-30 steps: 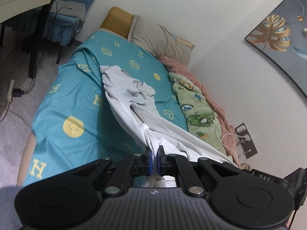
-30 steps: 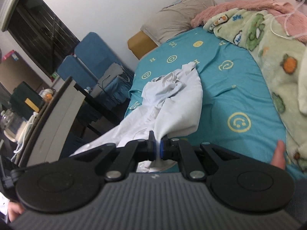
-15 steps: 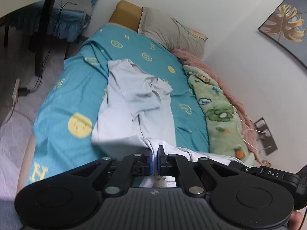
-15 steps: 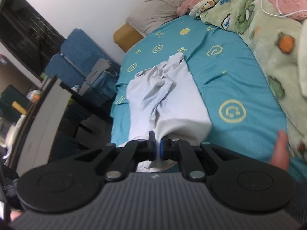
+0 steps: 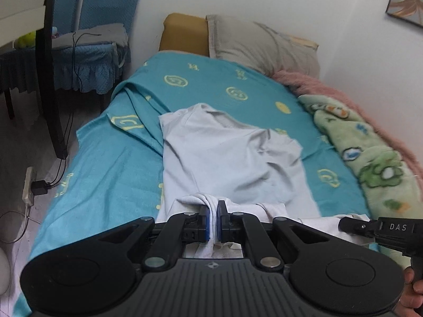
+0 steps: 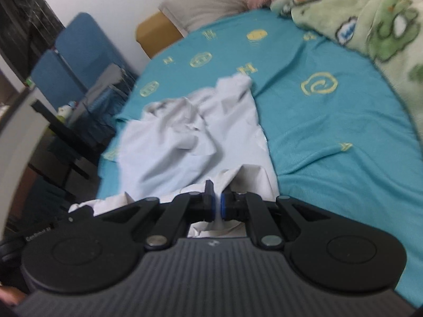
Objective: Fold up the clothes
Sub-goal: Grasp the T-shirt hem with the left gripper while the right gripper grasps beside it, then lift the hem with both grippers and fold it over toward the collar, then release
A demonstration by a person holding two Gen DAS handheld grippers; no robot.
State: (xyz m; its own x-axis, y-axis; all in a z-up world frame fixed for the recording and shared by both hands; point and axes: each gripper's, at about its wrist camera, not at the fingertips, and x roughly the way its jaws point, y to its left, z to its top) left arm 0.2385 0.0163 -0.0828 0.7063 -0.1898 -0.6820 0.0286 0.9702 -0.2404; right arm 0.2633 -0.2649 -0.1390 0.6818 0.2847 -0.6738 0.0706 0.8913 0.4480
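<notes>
Teal bedding with yellow emblems covers the bed [image 5: 111, 174], and on it lies our pale grey T-shirt [image 5: 224, 158], spread lengthwise toward the beige pillow [image 5: 264, 42] at the head. Its near hem is lifted off the sheet: our left claw [image 5: 213, 222] is pressed together on a bunch of that hem, and our right claw [image 6: 217, 206] pinches another bunch further along the same edge. The shirt's far part, nearer the pillow, is rumpled, with one sleeve [image 6: 235, 84] crumpled up.

What worries us is the uneven bunching. If we carry the hem toward the pillow now, we judge those wrinkles would be trapped under the fold. Each claw holds a thick wad, so a layer could slip free and leave the fold crooked. The sheet itself is loose and creased beside the shirt; dragging could pull it along. The green fleece blanket [image 6: 370, 18] lies close to the shirt's right side and could catch a stray sleeve.
</notes>
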